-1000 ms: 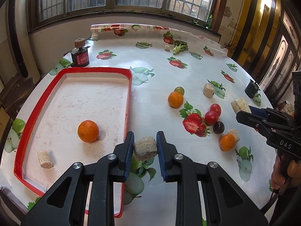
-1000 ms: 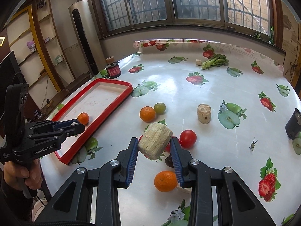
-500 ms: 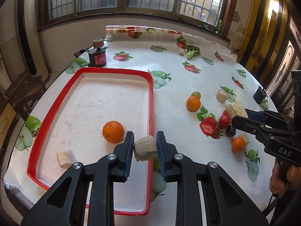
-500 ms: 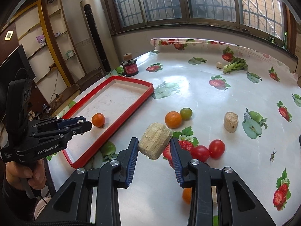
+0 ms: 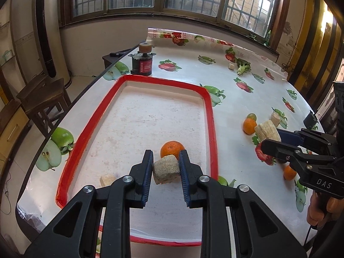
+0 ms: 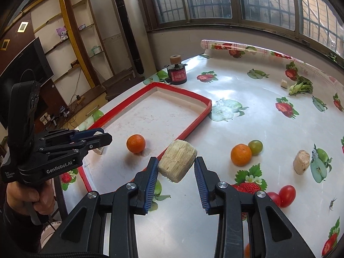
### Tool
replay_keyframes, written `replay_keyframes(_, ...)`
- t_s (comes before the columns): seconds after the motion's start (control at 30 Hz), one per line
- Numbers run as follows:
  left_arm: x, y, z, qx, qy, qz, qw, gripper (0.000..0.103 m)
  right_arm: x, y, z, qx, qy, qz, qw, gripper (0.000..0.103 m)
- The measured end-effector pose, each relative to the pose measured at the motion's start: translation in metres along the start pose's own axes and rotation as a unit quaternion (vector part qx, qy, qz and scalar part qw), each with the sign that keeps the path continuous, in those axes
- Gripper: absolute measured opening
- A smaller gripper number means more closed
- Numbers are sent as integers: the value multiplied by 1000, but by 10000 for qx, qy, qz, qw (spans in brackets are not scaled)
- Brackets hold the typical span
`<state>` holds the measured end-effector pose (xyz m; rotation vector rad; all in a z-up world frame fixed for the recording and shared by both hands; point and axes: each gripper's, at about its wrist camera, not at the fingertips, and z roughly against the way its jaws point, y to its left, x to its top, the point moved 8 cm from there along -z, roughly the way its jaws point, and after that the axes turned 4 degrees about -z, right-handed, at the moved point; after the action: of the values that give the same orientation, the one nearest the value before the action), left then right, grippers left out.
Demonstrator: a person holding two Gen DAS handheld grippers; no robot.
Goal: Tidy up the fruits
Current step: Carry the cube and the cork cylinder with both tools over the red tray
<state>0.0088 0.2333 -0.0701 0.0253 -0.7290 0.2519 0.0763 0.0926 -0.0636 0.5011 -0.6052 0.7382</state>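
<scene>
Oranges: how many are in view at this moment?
3. One orange lies in the red tray; a second sits on the table beside a green tomato; a third shows partly behind the right gripper. More may be hidden.

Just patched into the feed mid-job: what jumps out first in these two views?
Each gripper holds a pale fibrous chunk: the left gripper grips the smaller grey-tan chunk over the red-rimmed white tray, the right gripper the bigger cream-coloured chunk above the tray's near rim. A bright orange tangerine sits inside the tray.
</scene>
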Motion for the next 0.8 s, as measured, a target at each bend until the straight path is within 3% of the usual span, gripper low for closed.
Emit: replay_keyframes(0.8, 8, 55, -45, 229, 390, 376, 9983, 22, 45, 35, -87, 333, 418, 208, 9984, 35)
